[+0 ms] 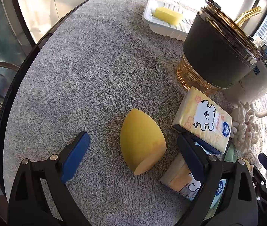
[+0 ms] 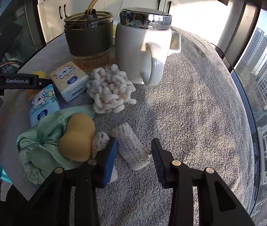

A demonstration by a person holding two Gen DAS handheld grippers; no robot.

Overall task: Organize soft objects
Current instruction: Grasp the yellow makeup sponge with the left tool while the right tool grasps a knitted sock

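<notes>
In the left wrist view my left gripper (image 1: 133, 146) is open around a yellow egg-shaped sponge (image 1: 142, 143) lying on the grey towel; the pads do not touch it. A yellow tissue pack (image 1: 202, 122) lies right of it, and a blue tissue pack (image 1: 188, 182) sits partly behind the right finger. In the right wrist view my right gripper (image 2: 134, 150) is open around a rolled white knit cloth (image 2: 131, 146). A tan gourd-shaped sponge (image 2: 77, 137) rests on a green cloth (image 2: 39, 148) to its left. A white chunky yarn bundle (image 2: 110, 90) lies farther back.
A white tray (image 1: 152, 21) holds a yellow sponge block (image 1: 168, 15) at the far side. A dark-sleeved amber tumbler (image 2: 89, 39) and a white lidded mug (image 2: 143, 49) stand behind the soft things. The round table's edge (image 1: 20, 71) curves on the left.
</notes>
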